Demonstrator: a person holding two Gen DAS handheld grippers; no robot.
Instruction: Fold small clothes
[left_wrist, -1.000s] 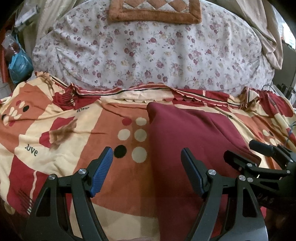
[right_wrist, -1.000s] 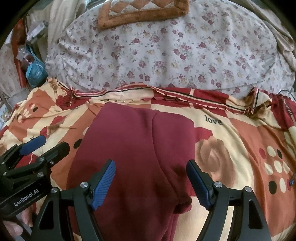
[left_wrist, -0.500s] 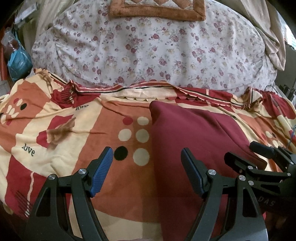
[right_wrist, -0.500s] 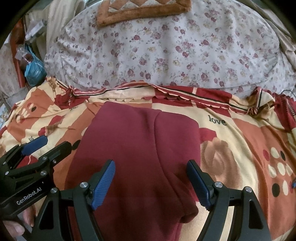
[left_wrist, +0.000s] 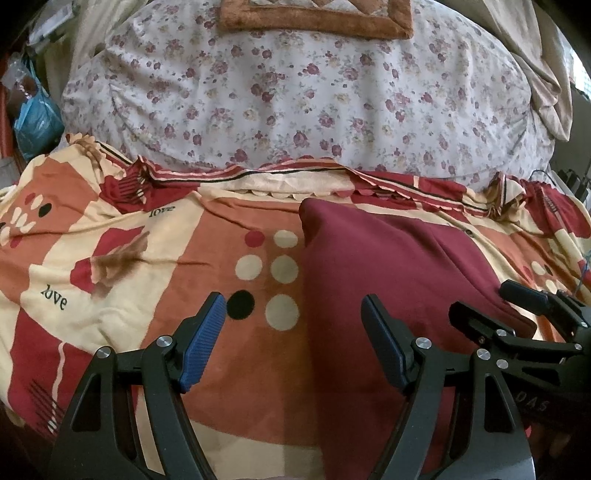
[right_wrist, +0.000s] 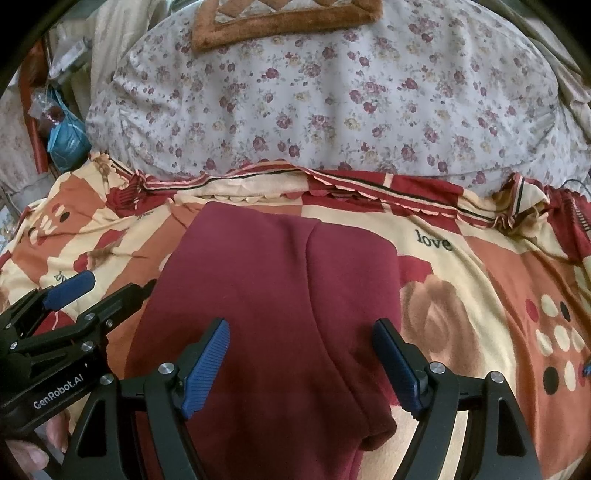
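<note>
Left wrist view first. Almost nothing has changed over the last second: the maroon garment (left_wrist: 388, 280) sits a touch further from my camera than it did, and its near edge now reads cleaner against the patterned bedspread (left_wrist: 155, 258). My read is that I am in a pause, sizing up the next fold rather than working one. The left gripper (left_wrist: 291, 339) stands with its jaws wide apart and nothing between them; the blue pad on the left hangs over bare bedspread near the black dot, the other finger over the garment's left margin. I see no contact with the cloth. The right gripper (left_wrist: 513, 310) pokes in from the right edge, over the garment's far side.

Right wrist view now. Same story here: the scene has barely shifted from a second ago, with the maroon garment (right_wrist: 266, 295) lying flat on the bedspread (right_wrist: 461, 306), its centre seam running toward me and the lower right corner curling under. It looks partly folded already, I judge, with more folding to go. The right gripper (right_wrist: 301, 365) is spread wide, straddling the seam, gripping nothing, pads clear of the fabric. The left gripper (right_wrist: 103, 288) shows at the left edge, likewise parted and empty. The floral pillow (right_wrist: 332, 92) lies beyond.
</note>
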